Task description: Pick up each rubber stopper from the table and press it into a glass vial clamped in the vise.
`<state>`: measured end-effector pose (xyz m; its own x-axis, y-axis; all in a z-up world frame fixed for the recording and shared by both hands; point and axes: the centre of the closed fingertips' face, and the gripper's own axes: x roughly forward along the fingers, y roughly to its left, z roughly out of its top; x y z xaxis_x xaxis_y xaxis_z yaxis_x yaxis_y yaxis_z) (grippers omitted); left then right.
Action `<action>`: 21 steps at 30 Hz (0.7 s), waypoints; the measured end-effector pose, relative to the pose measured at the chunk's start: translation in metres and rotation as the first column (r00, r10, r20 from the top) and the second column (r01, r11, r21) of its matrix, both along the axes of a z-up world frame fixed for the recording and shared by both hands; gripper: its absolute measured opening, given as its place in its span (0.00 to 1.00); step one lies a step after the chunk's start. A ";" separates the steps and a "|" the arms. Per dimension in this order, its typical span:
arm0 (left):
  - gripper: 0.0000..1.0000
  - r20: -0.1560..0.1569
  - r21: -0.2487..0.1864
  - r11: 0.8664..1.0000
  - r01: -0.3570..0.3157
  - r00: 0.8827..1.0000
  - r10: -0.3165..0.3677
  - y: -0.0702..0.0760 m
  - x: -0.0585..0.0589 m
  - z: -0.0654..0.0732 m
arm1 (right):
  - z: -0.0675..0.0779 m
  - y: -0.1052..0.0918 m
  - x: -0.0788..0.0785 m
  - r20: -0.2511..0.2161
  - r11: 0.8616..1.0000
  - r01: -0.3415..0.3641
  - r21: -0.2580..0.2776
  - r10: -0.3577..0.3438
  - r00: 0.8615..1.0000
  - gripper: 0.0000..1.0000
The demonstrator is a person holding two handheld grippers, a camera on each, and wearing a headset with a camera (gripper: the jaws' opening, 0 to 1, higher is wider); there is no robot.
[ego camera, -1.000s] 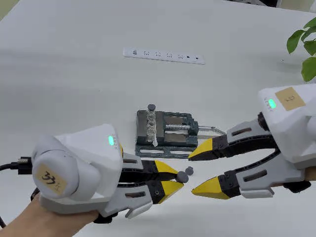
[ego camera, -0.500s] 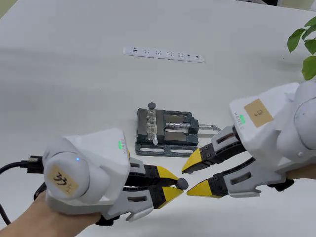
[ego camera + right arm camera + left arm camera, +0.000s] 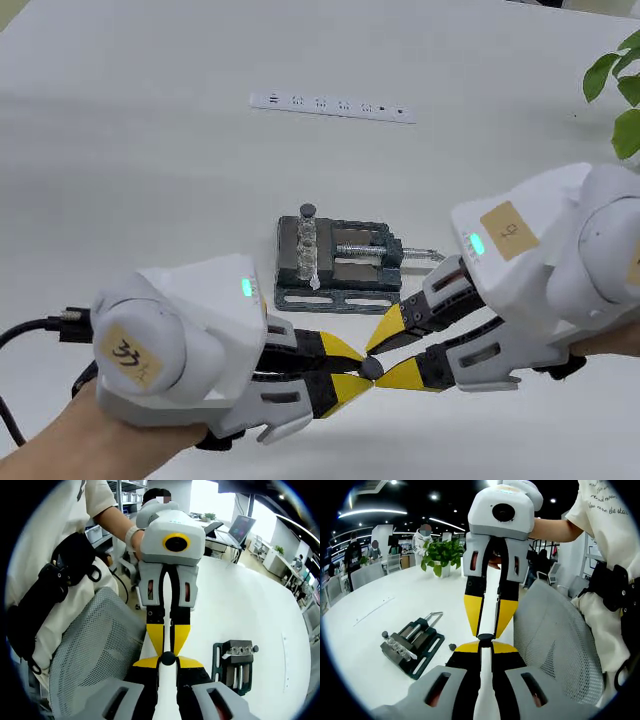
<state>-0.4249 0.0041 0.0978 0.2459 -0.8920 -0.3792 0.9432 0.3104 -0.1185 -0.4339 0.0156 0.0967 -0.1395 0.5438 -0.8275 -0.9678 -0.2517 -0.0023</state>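
Observation:
A dark rubber stopper (image 3: 371, 367) is pinched between both grippers above the table's front. My left gripper (image 3: 364, 368) is shut on it from the left, and my right gripper (image 3: 377, 366) has its jaws shut on it from the right. In the left gripper view the stopper (image 3: 485, 637) sits at my own tips (image 3: 485, 647), with the right gripper (image 3: 486, 631) coming down onto it. In the right gripper view the stopper (image 3: 168, 658) shows the same way. The dark vise (image 3: 338, 262) holds a row of glass vials (image 3: 307, 245). A second stopper (image 3: 308, 210) sits at the row's far end.
A loose stopper (image 3: 452, 646) lies on the table near the vise (image 3: 412, 647). A white power strip (image 3: 332, 107) lies at the back. Plant leaves (image 3: 620, 90) hang at the right edge. A black cable (image 3: 30, 335) trails from the left gripper. A mesh chair (image 3: 95, 645) stands behind.
My right gripper has swung left and down to meet the left gripper and has narrowed its jaws onto the stopper held there. The left gripper has barely moved.

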 end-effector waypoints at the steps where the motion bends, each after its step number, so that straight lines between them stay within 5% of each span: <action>1: 0.03 -0.001 0.000 1.000 0.001 1.000 -0.001 0.000 0.000 0.000 | 0.000 0.000 0.000 -0.002 1.000 0.000 -0.003 0.000 1.000 0.08; 14: 0.03 0.013 0.006 1.000 0.009 1.000 -0.009 -0.001 -0.004 -0.001 | -0.002 0.000 -0.004 -0.017 1.000 -0.013 -0.025 0.013 1.000 0.08; 21: 0.03 -0.006 0.001 1.000 0.003 1.000 -0.003 -0.002 -0.004 0.000 | -0.003 -0.001 -0.004 -0.012 0.999 -0.019 -0.041 0.018 1.000 0.08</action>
